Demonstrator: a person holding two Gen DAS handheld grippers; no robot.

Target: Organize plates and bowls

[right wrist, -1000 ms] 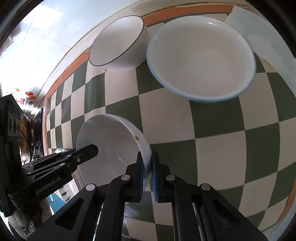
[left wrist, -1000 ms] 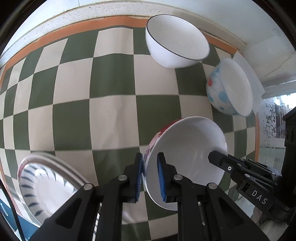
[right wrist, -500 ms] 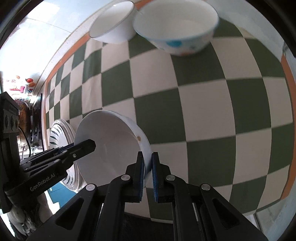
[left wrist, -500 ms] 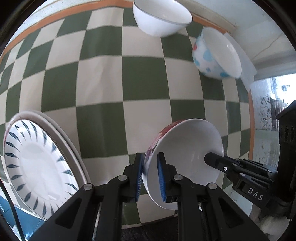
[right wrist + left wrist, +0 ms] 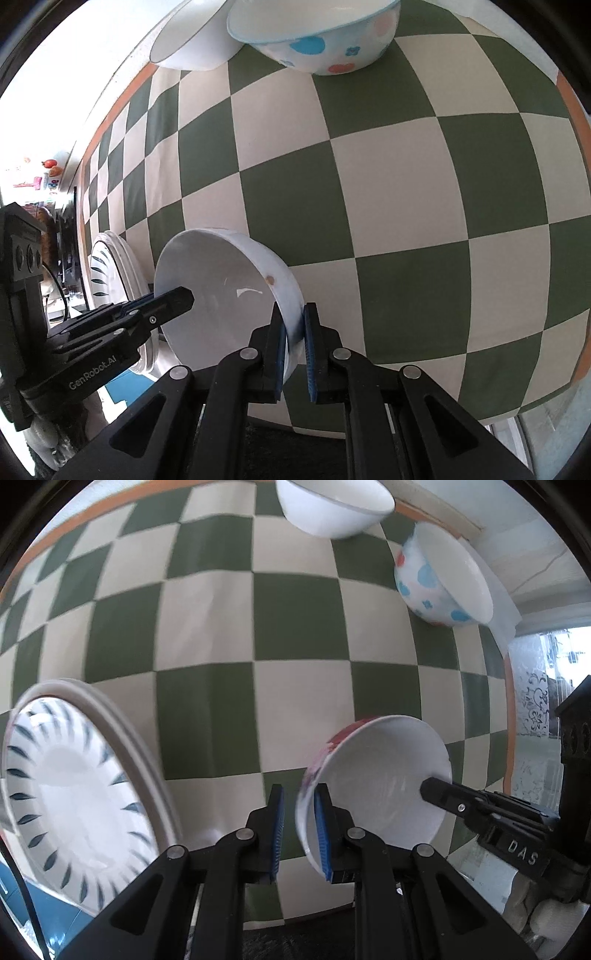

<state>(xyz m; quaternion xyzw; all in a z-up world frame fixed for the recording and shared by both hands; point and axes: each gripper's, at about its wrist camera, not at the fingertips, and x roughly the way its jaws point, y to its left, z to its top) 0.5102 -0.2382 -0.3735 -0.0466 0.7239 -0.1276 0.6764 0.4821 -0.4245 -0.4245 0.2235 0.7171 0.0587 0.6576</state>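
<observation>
Surface: we see a table under a green-and-cream checked cloth [image 5: 207, 635] with an orange border along its edges.
Room: at the right edge of the left wrist view we make out a bright window with a patterned lace curtain [image 5: 535, 716]; at the left edge of the right wrist view the room is washed out by light, with small coloured things too blurred for us to name.
Held bowl: a white bowl with a red floral outside [image 5: 373, 786] sits near the front edge of the table, tilted on its side; whether it touches the cloth we cannot tell.
Left gripper [image 5: 298, 825]: we see its 2 blue pads either side of the bowl's left rim, closed on the wall, though a thin gap shows at the outer pad.
Right gripper [image 5: 293, 339]: its pads are clamped on the opposite rim of the same bowl, 1 inside and 1 outside.
Cross view: each camera shows the other gripper's black fingers reaching over the bowl's far rim.
Plates: a stack with a white plate with dark blue dashes [image 5: 70, 794] on top lies just left of the held bowl, at the table's front-left corner.
Far bowls: a plain white bowl with a thin dark rim [image 5: 328, 506] and a white bowl with blue and red spots [image 5: 439, 579] stand near each other at the far edge, well apart from both grippers.
</observation>
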